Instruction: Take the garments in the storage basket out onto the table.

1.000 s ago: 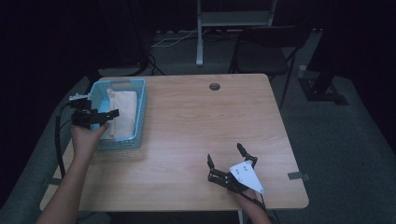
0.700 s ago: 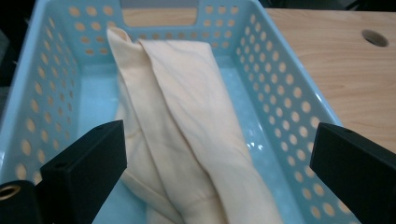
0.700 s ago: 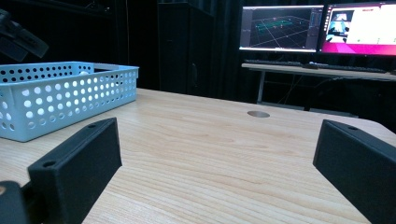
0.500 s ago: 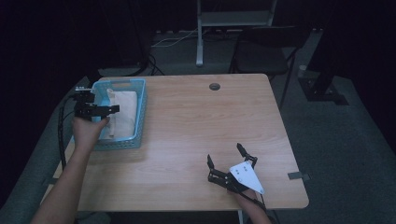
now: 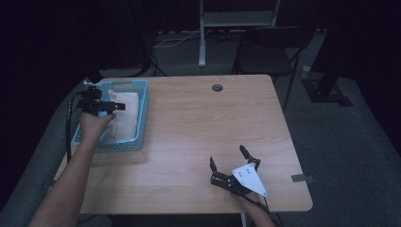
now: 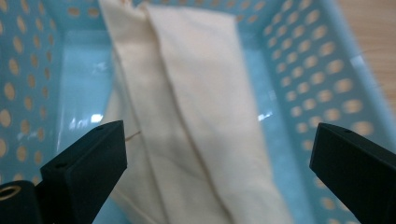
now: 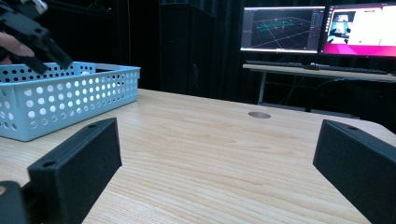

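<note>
Wooden table (image 5: 198, 127): cloth (image 6: 196, 116) lies lengthwise along the basket (image 6: 322, 79), left gripper (image 6: 219, 168) above.

We see a dark room — only the table (image 5: 198, 127) looks softly lit. Bright monitors (image 7: 322, 30) glow behind. The basket (image 6: 308, 70) shines with small glare — near jaws look blurry.

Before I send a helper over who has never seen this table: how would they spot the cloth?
Start at the wooden table, then go to the light blue perforated basket at its left edge. The folded cream cloth lies inside it, under the open left tool, the one soft, pale thing there.
</note>
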The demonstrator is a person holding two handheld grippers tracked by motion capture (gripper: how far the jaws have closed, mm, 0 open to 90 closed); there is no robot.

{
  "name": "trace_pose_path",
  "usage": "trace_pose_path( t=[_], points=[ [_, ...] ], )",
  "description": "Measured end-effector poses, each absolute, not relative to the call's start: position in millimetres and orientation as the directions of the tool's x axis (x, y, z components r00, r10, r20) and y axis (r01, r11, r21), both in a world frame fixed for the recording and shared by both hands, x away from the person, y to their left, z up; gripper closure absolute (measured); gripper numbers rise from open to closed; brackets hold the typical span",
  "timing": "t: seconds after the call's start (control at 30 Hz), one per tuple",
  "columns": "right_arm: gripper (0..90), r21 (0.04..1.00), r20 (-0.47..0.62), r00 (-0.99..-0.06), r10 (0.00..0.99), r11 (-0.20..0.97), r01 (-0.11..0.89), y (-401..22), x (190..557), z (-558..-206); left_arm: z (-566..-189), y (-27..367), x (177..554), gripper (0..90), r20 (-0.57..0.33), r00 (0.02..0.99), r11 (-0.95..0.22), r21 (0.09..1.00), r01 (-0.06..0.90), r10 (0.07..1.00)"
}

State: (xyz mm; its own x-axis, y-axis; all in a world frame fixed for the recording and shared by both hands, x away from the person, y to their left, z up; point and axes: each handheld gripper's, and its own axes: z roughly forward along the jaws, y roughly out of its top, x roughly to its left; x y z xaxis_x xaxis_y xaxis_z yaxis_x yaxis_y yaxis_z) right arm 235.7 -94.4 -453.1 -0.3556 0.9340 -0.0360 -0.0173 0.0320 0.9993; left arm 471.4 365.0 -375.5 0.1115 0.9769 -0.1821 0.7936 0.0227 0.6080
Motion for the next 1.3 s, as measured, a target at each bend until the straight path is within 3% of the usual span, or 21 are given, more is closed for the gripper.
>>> trace_pose_path(
  t=[0.17,0.23,0.3,0.4,0.47,1.03,1.3],
  points=[
    [0.5,0.999,-0.032,-0.358,0.933,0.029,-0.013,-94.6,236.1,-453.0,-377.7,365.8,477.7,3.6,-0.205,0.107,0.034,0.587,0.809,0.973],
    [0.5,1.0,-0.031,-0.358,0.933,0.029,-0.011,-94.7,236.2,-453.1,-373.4,361.1,481.6,3.5,-0.108,0.119,-0.036,0.575,0.817,0.987],
    [0.5,0.999,-0.033,-0.359,0.933,0.03,-0.013,-94.6,236.0,-453.1,-366.6,363.3,485.5,3.5,-0.194,0.118,0.017,0.581,0.814,0.974],
    [0.5,0.999,-0.034,-0.356,0.934,0.031,-0.015,-94.6,235.9,-453.1,-367.3,361.1,491.9,3.5,-0.148,0.111,-0.008,0.567,0.824,0.983],
    [0.5,0.999,-0.035,-0.357,0.933,0.031,-0.015,-94.5,235.8,-453.1,-370.5,363.3,494.5,3.5,-0.181,0.096,0.023,0.563,0.826,0.979],
    [0.5,0.999,-0.034,-0.36,0.932,0.031,-0.015,-94.7,235.9,-453.1,-413.5,358.3,515.1,3.5,-0.15,0.076,-0.007,0.414,0.91,0.986],
    [0.5,0.999,-0.034,-0.362,0.932,0.031,-0.015,-94.7,235.9,-453.1,-421.2,351.8,513.1,2.0,-0.054,0.091,-0.059,0.43,0.901,0.994]
  ],
)
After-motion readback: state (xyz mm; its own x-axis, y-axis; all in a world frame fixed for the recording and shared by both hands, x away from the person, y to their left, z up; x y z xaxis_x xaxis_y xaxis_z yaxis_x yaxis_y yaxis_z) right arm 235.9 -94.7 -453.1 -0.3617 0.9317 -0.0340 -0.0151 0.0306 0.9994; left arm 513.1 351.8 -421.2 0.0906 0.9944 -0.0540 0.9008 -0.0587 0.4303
